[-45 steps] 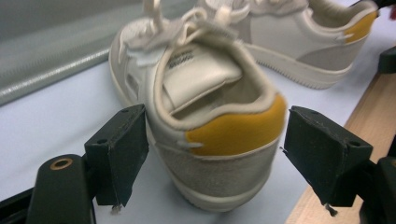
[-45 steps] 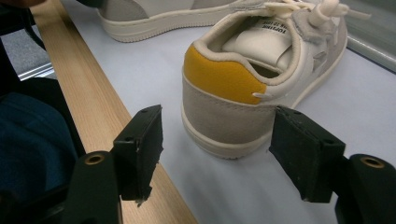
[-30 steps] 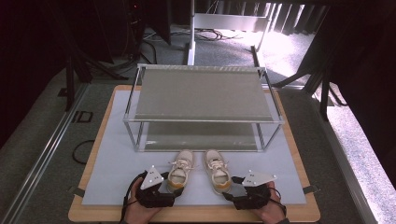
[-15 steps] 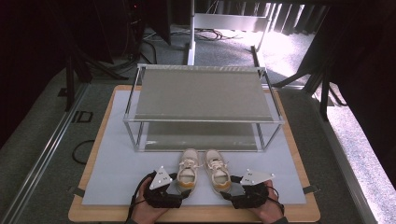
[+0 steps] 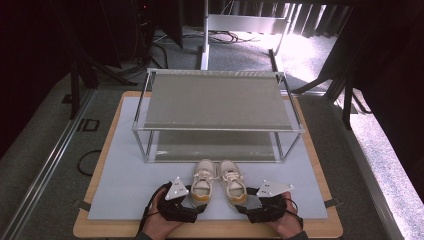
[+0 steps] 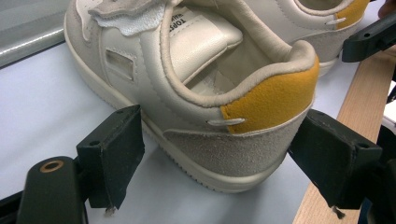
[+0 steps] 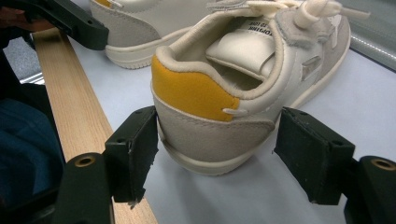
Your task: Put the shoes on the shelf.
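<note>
Two cream sneakers with yellow heel patches sit side by side on the pale grey mat (image 5: pixel 125 165), just in front of the metal two-tier rack (image 5: pixel 215 100). Both lie lengthwise along the table's depth, toes toward the rack and heels toward the person.

The left sneaker (image 5: pixel 202 181) has its heel between the spread jaws of the left gripper (image 5: pixel 196 202). In the left gripper view that heel (image 6: pixel 243 135) fills the gap: the right-hand jaw sits at or against the suede edge, while the left-hand jaw stands off with mat showing between. The right sneaker (image 5: pixel 232 181) is likewise straddled by the right gripper (image 5: pixel 246 206), whose jaws are apart; in the right gripper view the left-hand jaw is close against the heel (image 7: pixel 210 126) and the right-hand jaw is just clear of it.

The high view gives the layout, the rack and the wooden board (image 5: pixel 320 165) under the mat. The gripper views add the printed tongue labels, the stitching at the yellow patches and the laces, and each catches the other gripper's jaw beside the neighbouring shoe.
</note>
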{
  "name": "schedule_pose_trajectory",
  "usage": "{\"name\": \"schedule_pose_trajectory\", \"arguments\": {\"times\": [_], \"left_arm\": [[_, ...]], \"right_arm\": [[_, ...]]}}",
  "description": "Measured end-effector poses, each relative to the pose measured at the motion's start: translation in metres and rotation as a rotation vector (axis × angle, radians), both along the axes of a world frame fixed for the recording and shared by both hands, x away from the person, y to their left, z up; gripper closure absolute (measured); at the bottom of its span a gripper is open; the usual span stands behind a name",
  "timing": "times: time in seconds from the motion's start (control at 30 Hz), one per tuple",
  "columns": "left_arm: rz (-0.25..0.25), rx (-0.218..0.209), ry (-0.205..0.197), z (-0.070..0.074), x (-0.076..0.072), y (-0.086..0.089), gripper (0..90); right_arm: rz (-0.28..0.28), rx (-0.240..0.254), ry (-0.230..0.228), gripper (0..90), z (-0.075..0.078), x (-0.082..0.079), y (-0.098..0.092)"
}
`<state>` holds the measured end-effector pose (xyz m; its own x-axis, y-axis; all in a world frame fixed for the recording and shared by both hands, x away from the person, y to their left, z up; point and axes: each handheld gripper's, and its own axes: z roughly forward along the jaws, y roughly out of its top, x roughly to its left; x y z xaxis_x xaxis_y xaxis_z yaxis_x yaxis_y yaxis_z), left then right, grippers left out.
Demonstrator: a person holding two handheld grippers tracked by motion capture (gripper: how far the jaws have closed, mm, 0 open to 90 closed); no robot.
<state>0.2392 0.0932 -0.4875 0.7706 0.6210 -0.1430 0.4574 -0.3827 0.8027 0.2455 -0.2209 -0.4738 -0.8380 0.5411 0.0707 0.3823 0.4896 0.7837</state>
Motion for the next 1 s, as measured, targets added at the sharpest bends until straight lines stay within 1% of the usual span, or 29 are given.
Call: {"name": "schedule_pose_trajectory", "arguments": {"times": [0.07, 0.3, 0.43, 0.7, 0.8, 0.93, 1.0], "left_arm": [[-0.011, 0.004, -0.001, 0.0, 0.001, -0.001, 17.9], [-0.013, 0.009, 0.002, 0.001, 0.001, -0.003, 18.0], [-0.031, 0.012, -0.002, 0.001, -0.001, -0.005, 19.0], [-0.039, 0.004, -0.001, 0.0, -0.001, -0.007, 20.5], [-0.042, 0.003, 0.001, 0.0, -0.001, -0.006, 20.7], [-0.041, 0.002, 0.002, 0.0, -0.001, -0.006, 20.8], [-0.04, 0.005, 0.002, 0.0, -0.001, -0.006, 20.8]], "right_arm": [[0.001, 0.004, 0.002, 29.4, 0.0, 0.0, 0.0], [-0.002, 0.016, 0.01, 29.7, -0.001, 0.0, 0.0], [0.006, 0.019, 0.012, 30.6, 0.0, 0.0, 0.002], [0.021, 0.018, 0.011, 32.7, -0.001, -0.002, 0.008], [0.024, 0.021, 0.007, 34.4, -0.001, -0.003, 0.01], [0.039, 0.027, 0.011, 40.2, -0.001, -0.004, 0.013], [0.044, 0.027, 0.011, 40.3, -0.002, -0.004, 0.015]]}}
